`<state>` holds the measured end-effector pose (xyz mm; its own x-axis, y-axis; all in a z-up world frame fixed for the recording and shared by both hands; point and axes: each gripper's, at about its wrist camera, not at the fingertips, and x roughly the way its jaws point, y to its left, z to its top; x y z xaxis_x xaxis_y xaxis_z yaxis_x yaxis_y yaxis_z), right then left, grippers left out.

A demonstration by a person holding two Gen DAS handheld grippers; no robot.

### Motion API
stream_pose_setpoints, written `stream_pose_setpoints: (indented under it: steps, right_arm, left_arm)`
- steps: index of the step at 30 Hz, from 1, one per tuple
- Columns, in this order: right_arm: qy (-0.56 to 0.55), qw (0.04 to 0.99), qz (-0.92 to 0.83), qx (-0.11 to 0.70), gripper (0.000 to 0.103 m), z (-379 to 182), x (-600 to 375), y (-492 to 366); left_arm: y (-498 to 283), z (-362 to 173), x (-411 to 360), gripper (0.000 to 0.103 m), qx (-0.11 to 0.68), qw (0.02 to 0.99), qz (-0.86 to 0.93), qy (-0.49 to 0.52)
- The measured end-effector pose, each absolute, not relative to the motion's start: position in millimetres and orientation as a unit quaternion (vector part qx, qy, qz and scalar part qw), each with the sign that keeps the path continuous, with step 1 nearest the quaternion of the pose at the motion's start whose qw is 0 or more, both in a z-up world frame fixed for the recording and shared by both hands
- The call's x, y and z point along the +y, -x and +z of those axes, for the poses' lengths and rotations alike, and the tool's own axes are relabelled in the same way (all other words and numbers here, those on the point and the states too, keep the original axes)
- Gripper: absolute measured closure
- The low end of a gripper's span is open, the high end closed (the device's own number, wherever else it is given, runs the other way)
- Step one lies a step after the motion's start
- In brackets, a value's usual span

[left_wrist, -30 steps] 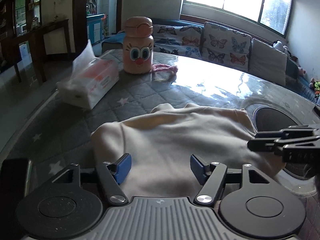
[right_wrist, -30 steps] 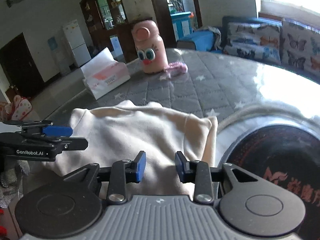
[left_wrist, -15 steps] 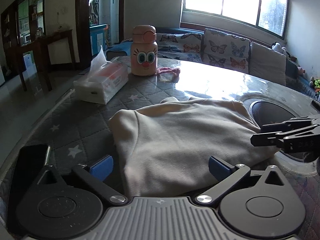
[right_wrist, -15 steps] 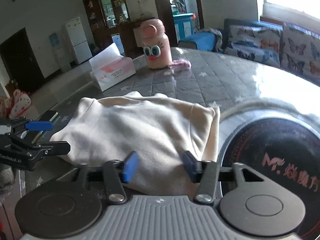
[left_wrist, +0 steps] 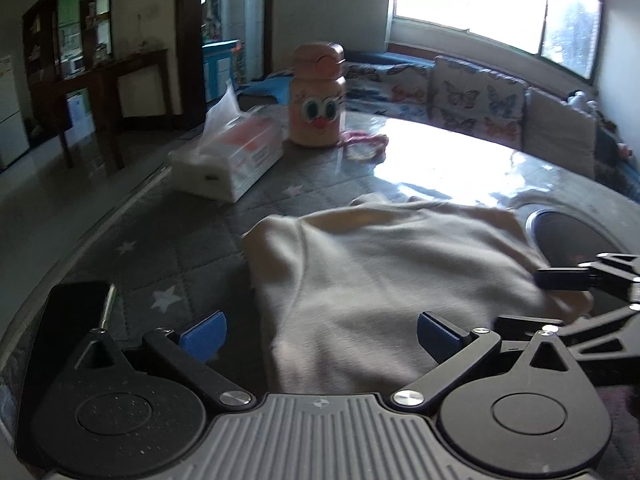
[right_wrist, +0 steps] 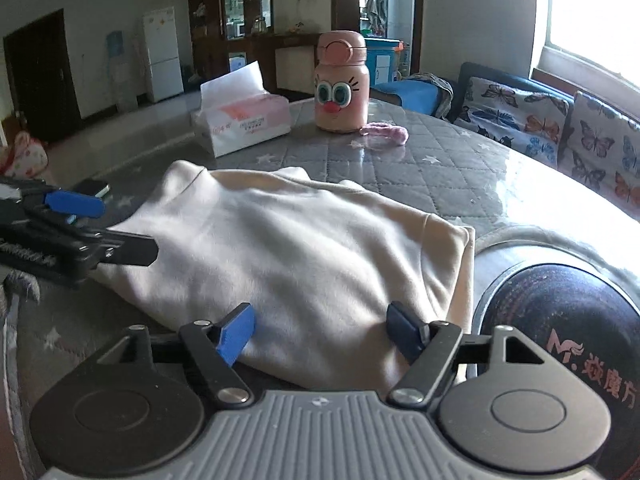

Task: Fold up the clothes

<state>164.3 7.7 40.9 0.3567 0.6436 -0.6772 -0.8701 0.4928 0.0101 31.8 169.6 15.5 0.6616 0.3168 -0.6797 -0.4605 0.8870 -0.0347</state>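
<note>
A folded cream garment (left_wrist: 384,280) lies on the grey quilted table cover (left_wrist: 192,240); it also shows in the right wrist view (right_wrist: 304,256). My left gripper (left_wrist: 320,336) is open and empty at the garment's near left edge, its jaws spread wide. My right gripper (right_wrist: 324,332) is open and empty at the garment's near right edge. Each gripper shows in the other's view, the right one (left_wrist: 580,280) at the garment's right side, the left one (right_wrist: 76,228) at its left side.
A tissue pack (left_wrist: 232,160), a pink cartoon bottle (left_wrist: 318,98) and a pink cloth (left_wrist: 366,142) stand at the table's far side. A dark round mat (right_wrist: 560,328) lies right of the garment. A black phone (left_wrist: 68,320) lies at the left edge.
Both grippers opened wider and drew back from the garment, which now lies flat and released. Both cameras rose and pulled away a little.
</note>
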Motion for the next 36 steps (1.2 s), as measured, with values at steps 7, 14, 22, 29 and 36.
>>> stream_pose_setpoints:
  steps: [7, 14, 22, 29, 36]
  right_arm:
    - [0.17, 0.805, 0.474, 0.314, 0.012, 43, 9, -161]
    - [0.174, 0.805, 0.475, 0.31, 0.0, 44, 10, -155]
    - [0.163, 0.809, 0.477, 0.302, 0.0, 50, 2, -149]
    - [0.146, 0.823, 0.464, 0.293, 0.0, 53, -9, -145]
    - [0.134, 0.833, 0.45, 0.294, 0.0, 56, -19, -144]
  left_arm:
    - [-26, 6, 176, 0.0, 0.366, 0.894, 0.232, 0.112]
    - [-19, 2, 179, 0.0, 0.374, 0.888, 0.241, 0.117]
    - [-13, 10, 169, 0.0, 0.361, 0.896, 0.228, 0.12]
    - [-6, 16, 159, 0.0, 0.346, 0.905, 0.212, 0.128]
    - [-4, 19, 146, 0.0, 0.349, 0.907, 0.203, 0.122]
